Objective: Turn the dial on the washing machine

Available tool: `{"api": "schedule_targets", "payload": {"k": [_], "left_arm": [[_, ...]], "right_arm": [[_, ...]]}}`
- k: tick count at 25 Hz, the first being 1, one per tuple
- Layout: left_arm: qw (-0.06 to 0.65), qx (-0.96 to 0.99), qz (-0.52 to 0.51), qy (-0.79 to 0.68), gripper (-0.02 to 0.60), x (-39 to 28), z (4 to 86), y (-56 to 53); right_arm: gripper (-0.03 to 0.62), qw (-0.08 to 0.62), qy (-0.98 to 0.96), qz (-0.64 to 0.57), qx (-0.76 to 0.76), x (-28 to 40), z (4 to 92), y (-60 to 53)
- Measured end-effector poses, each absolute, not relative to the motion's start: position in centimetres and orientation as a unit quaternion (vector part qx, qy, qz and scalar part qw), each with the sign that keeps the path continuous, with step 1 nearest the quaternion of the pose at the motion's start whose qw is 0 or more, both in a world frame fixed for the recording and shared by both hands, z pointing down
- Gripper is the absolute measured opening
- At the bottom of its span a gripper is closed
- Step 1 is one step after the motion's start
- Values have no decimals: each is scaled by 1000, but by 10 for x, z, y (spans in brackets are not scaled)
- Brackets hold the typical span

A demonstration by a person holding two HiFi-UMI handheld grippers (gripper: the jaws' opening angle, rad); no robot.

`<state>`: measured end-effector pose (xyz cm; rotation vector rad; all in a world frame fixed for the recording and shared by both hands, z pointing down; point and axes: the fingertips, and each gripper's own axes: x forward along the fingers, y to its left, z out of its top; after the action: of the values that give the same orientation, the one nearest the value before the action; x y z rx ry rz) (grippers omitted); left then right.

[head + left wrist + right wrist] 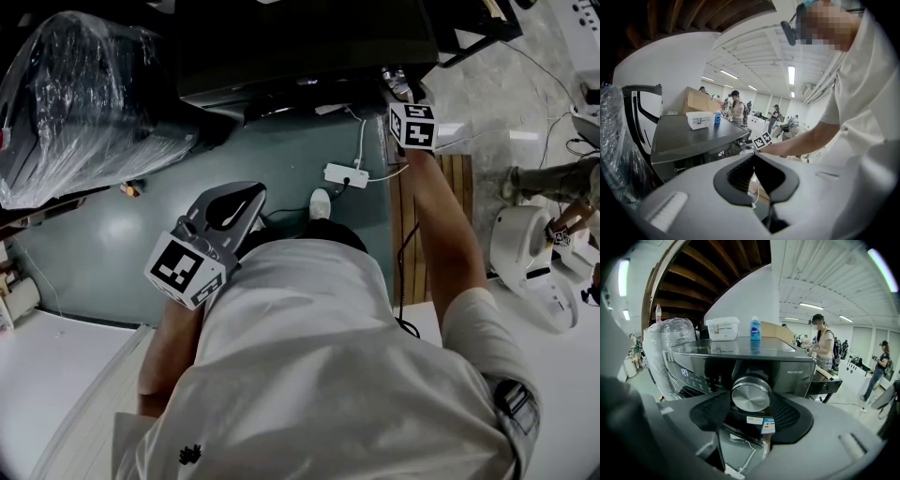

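Note:
The dark washing machine [300, 56] stands in front of me, its top and control panel [740, 363] filling the right gripper view. Its round silver dial [751, 393] sits between the jaws of my right gripper [751, 400], whose pads press against the dial's two sides. In the head view my right arm reaches out and the right gripper [401, 86] is at the machine's front right. My left gripper [253, 192] hangs back near my body, shut with nothing in it. Its tips [753, 157] meet, pointing toward the machine [693, 140].
A white box [723, 328] and a blue bottle [755, 328] stand on the machine's top. A plastic-wrapped bulk [84, 94] lies left of the machine. On the floor are a white power strip [346, 175] with cables, a wooden pallet [431, 225] and a white appliance [530, 262].

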<state>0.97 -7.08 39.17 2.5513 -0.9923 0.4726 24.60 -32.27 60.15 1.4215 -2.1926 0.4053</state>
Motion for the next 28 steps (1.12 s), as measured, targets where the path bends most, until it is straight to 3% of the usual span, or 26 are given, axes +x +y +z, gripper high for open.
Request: {"api": "schedule_targets", "payload": {"k": [13, 21, 28], "left_arm": [[166, 927, 159, -296, 55, 15, 388, -70], [148, 941, 152, -263, 55, -22, 379, -51], [163, 945, 130, -252, 55, -64, 376, -25]], "right_arm": [[247, 260, -793, 151, 530, 256, 594, -265], [62, 250, -776, 135, 563, 236, 563, -189], [2, 225, -774, 172, 566, 186, 530, -102]]}}
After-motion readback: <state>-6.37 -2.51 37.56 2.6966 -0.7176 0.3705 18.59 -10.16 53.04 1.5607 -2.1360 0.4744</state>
